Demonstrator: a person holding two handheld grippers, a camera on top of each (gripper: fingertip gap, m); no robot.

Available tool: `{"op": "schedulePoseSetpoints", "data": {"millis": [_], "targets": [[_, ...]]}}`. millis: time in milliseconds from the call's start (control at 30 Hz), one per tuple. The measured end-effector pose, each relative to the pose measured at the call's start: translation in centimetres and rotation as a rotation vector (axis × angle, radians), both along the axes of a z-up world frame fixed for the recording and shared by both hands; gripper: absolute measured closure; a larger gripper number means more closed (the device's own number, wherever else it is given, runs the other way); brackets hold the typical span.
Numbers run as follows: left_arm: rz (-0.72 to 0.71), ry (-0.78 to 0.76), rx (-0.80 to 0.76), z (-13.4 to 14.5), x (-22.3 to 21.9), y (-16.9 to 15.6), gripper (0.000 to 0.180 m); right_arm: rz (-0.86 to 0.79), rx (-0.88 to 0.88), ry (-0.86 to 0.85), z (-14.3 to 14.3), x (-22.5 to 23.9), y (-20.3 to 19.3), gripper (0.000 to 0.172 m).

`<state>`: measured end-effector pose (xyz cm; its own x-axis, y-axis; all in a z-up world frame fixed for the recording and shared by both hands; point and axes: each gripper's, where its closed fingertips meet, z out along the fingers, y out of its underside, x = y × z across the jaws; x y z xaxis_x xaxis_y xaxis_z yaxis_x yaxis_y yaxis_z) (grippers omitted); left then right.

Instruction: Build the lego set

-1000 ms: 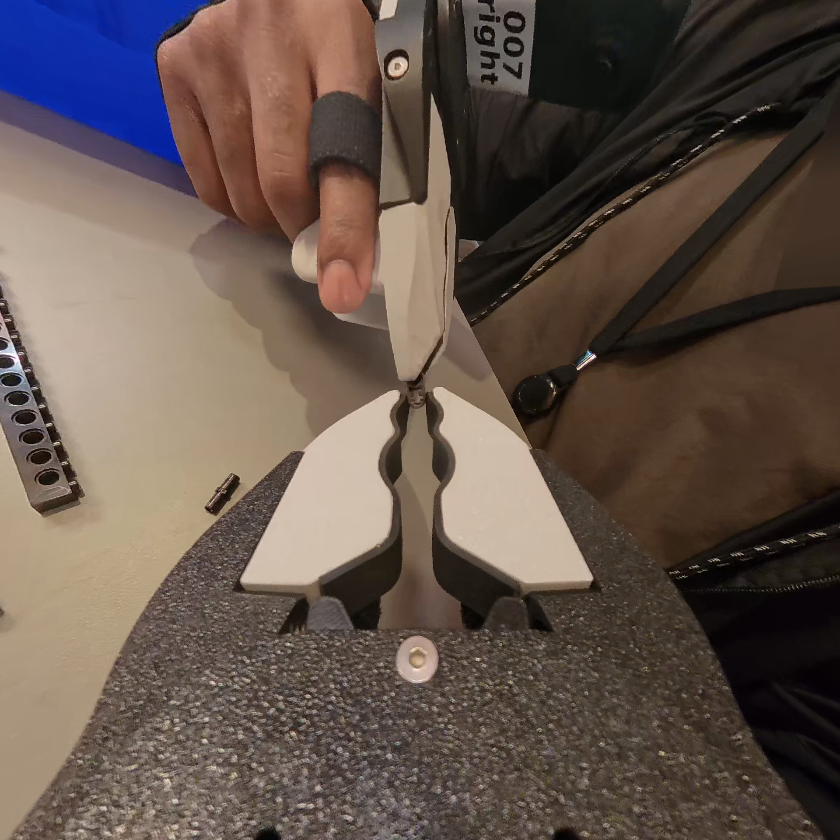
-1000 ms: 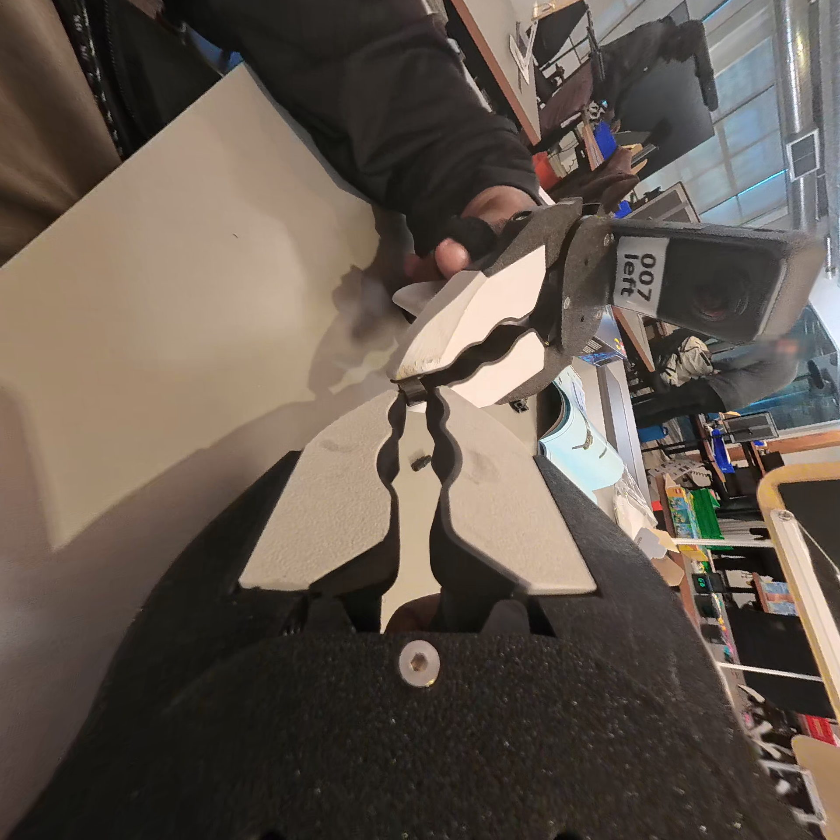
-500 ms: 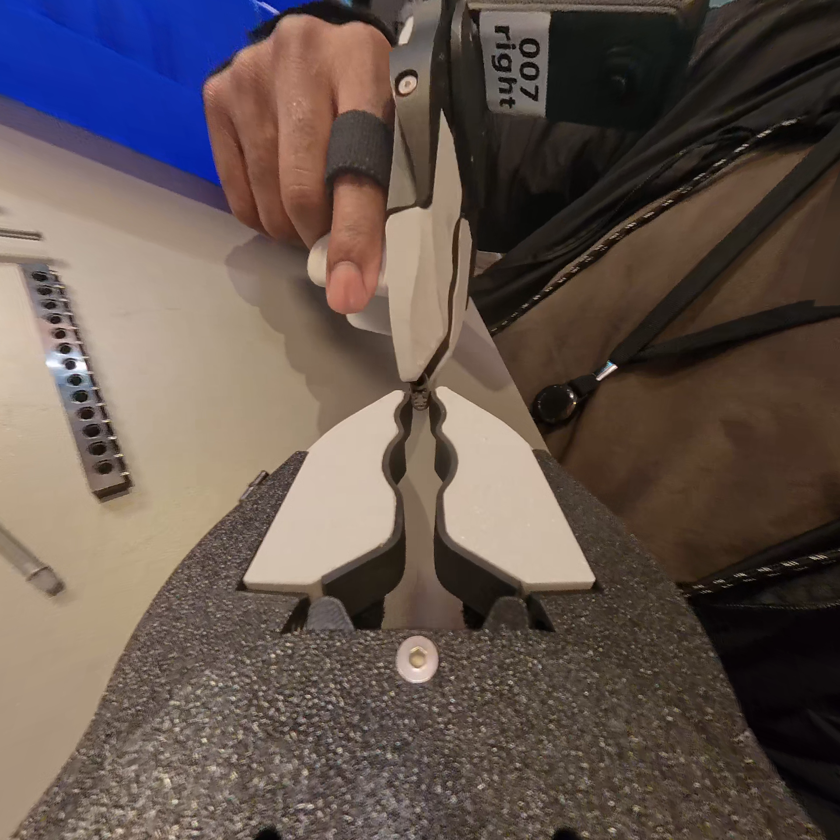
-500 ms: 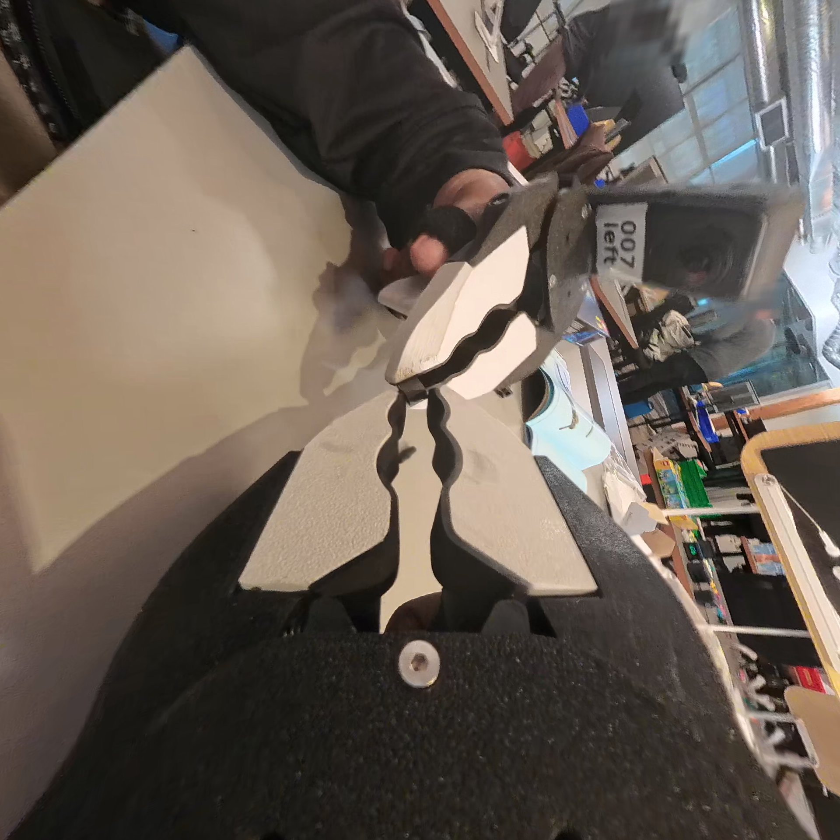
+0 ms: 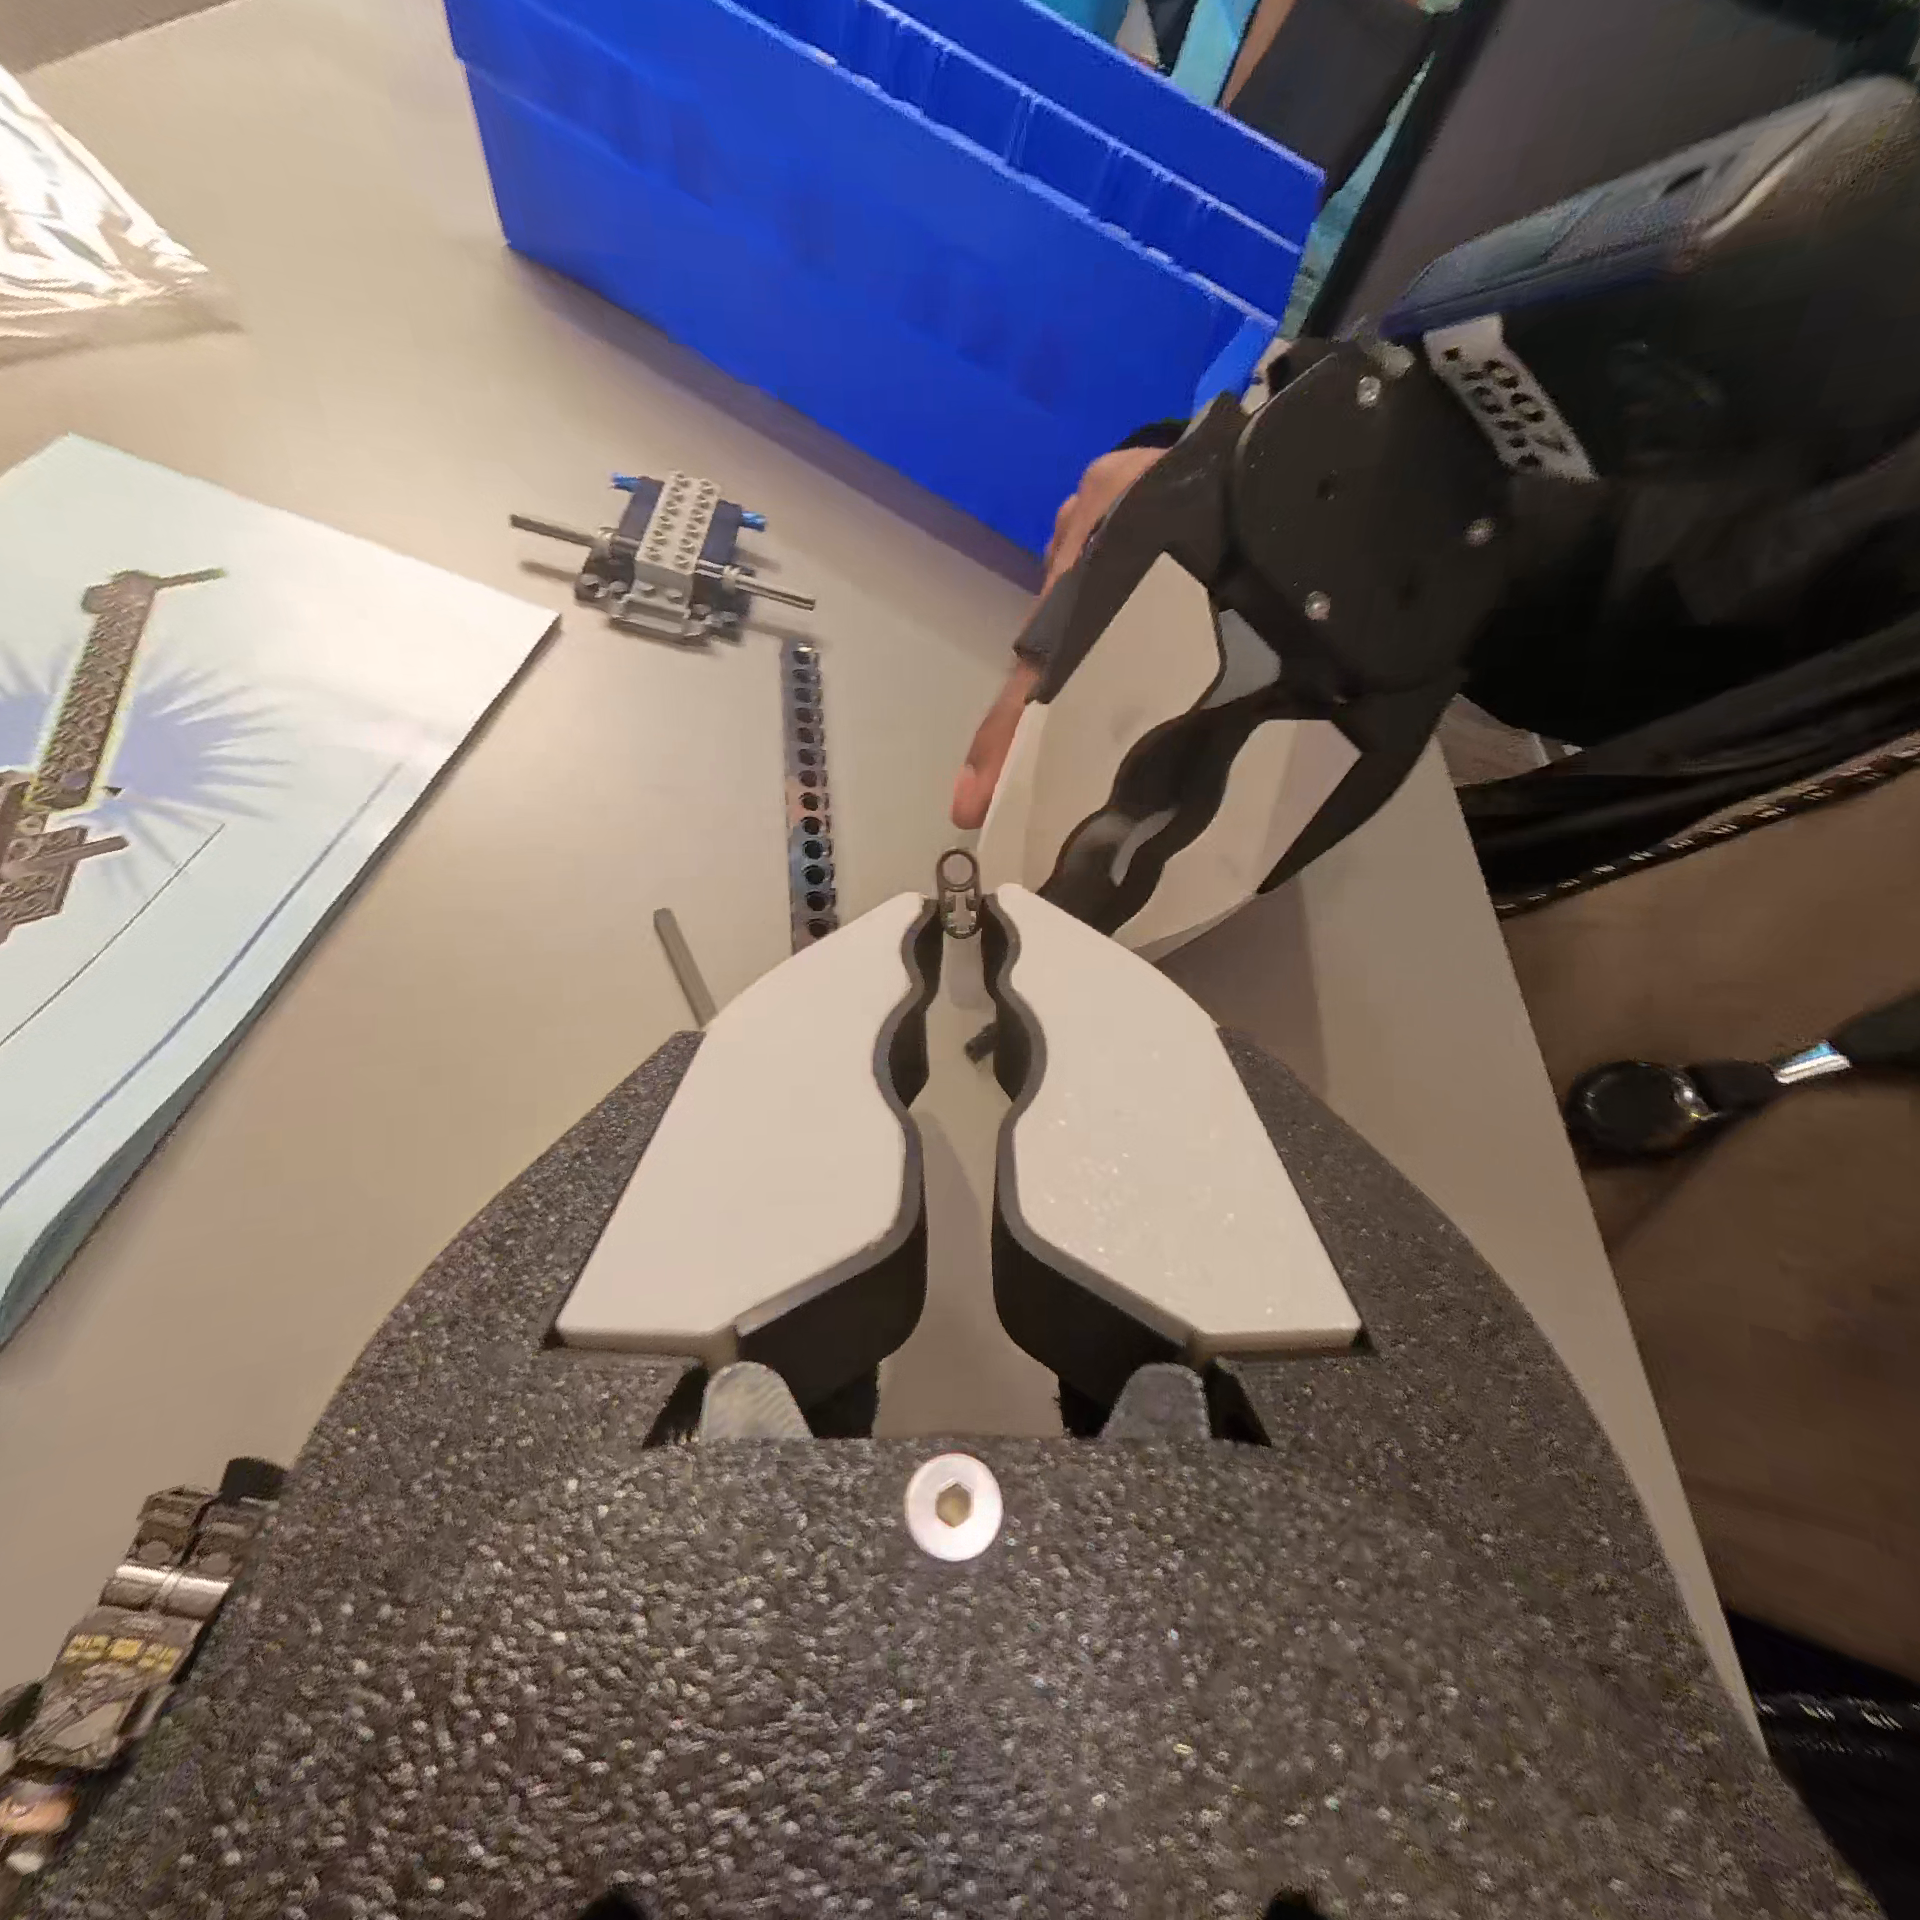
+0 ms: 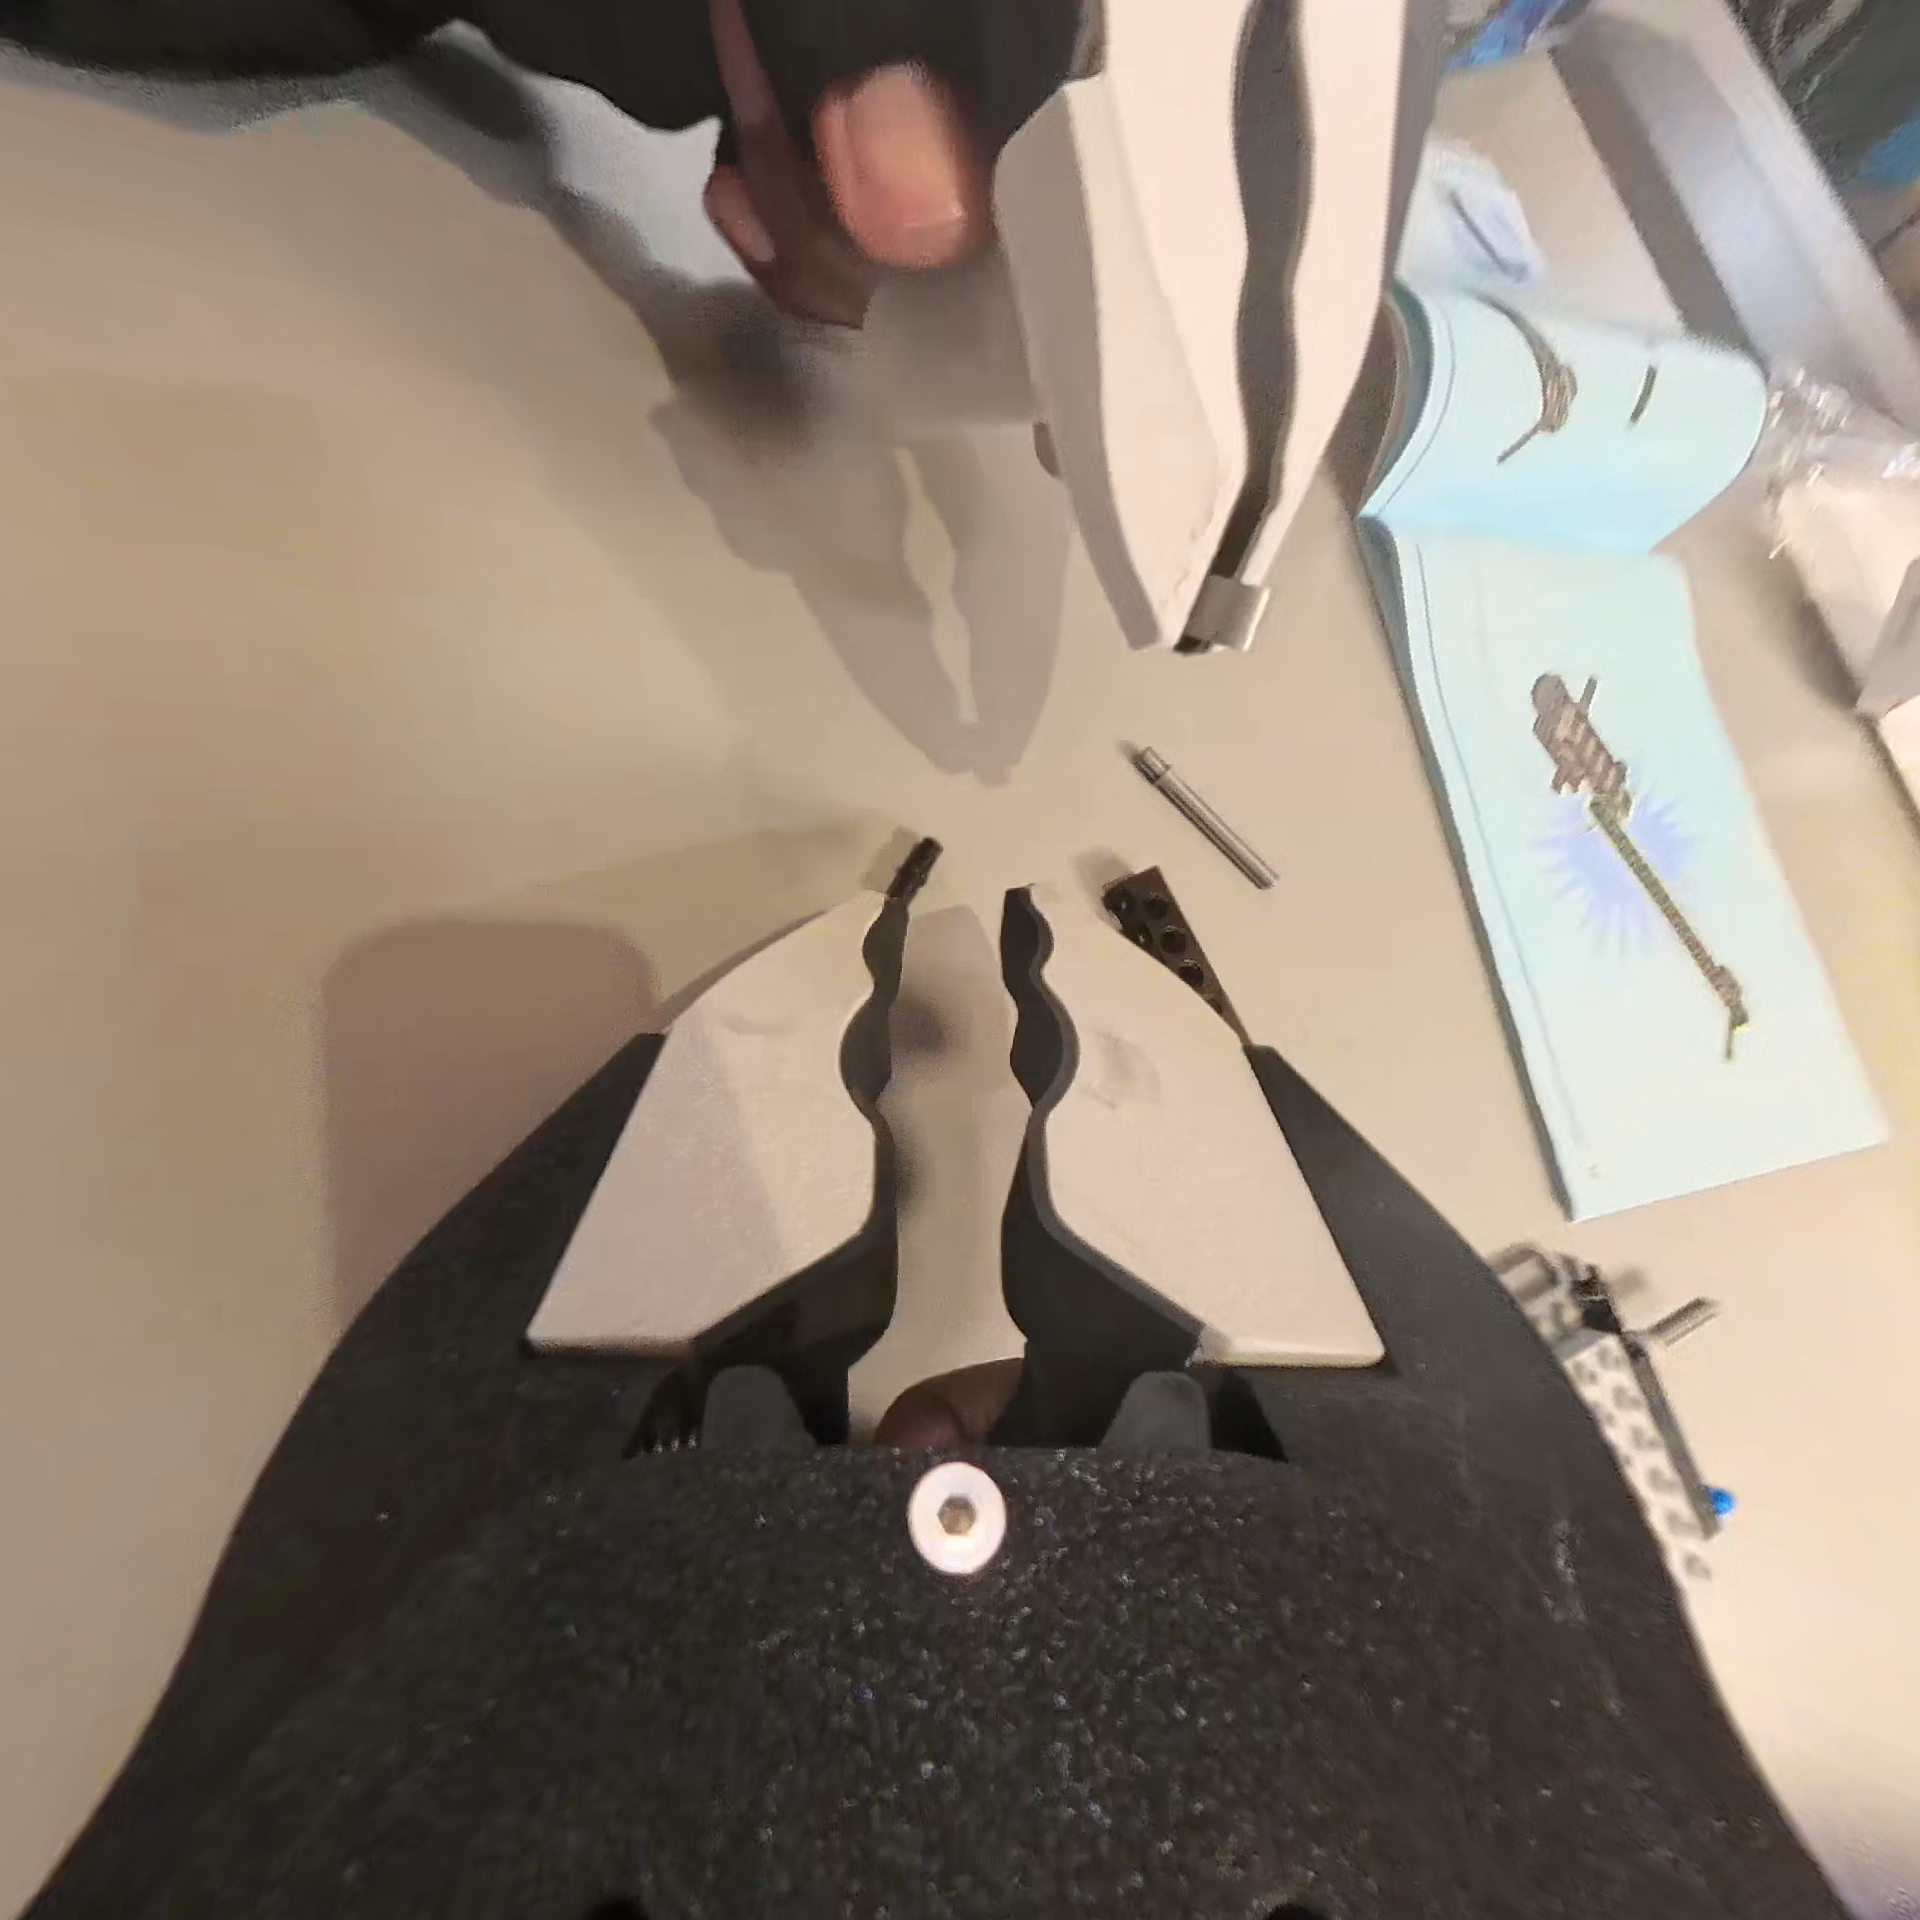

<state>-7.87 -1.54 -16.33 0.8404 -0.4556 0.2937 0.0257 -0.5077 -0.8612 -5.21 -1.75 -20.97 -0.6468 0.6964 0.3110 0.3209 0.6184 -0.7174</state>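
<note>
The left gripper [image 5: 958, 914] has its jaws closed on a small dark connector piece [image 5: 957, 894], ring end pointing away, beside the long holed beam [image 5: 805, 800]. Right of that beam, the right gripper [image 6: 961, 904] has open, bare jaws above the tabletop [image 6: 416, 623], near a little black pin [image 6: 914, 864].

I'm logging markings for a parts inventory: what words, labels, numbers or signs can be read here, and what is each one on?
White label on the right hand-held gripper: carries print, tilted and motion-blurred; I do not transcribe labels.
Light blue booklet: only drawings show, no legible words.
Dark printed pieces at the lower left: yellowish marks, too small to read.
Blue bin: no writing visible.
</note>
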Motion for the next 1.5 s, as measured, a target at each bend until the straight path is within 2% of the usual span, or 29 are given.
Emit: {"op": "schedulePoseSetpoints", "data": {"millis": [200, 433, 533, 700, 767, 933, 1133, 1333, 1500], "targets": [[0.039, 0.031, -0.022, -0.7, -0.5, 0.4, 0.173, -0.130, -0.181, -0.191, -0.4, -0.1, -0.5, 0.153], [0.051, 0.041, -0.021, -0.7, -0.6, 0.5, 0.173, -0.223, -0.142, -0.264, -1.5, -0.4, -0.7, 0.155], [0.051, 0.044, -0.022, -0.8, -0.6, 0.5, 0.173, -0.240, -0.101, -0.244, -1.5, -0.7, -0.7, 0.165], [0.045, 0.051, -0.016, -0.7, -0.4, 0.5, 0.173, -0.216, -0.083, -0.217, -1.5, -0.8, -0.7, 0.164], [0.049, 0.054, -0.015, -0.7, -0.5, 0.5, 0.173, -0.197, -0.058, -0.187, -1.4, -1.1, -0.4, 0.158], [0.070, 0.050, -0.004, -0.4, -1.2, 0.5, 0.173, -0.052, -0.002, -0.093, -0.8, -1.3, -0.7, 0.145], [0.061, 0.051, -0.002, -0.7, -1.2, 0.5, 0.173, 0.057, 0.000, -0.073, -0.7, -1.6, -1.0, 0.143], [0.033, 0.049, 0.022, -0.5, -0.7, 0.5, 0.173, 0.103, -0.027, -0.166, -1.2, -1.6, -1.4, 0.149], [0.022, 0.054, 0.040, -0.3, -0.5, 0.4, 0.173, 0.101, -0.028, -0.188, -1.4, -1.4, -1.9, 0.162]]}}
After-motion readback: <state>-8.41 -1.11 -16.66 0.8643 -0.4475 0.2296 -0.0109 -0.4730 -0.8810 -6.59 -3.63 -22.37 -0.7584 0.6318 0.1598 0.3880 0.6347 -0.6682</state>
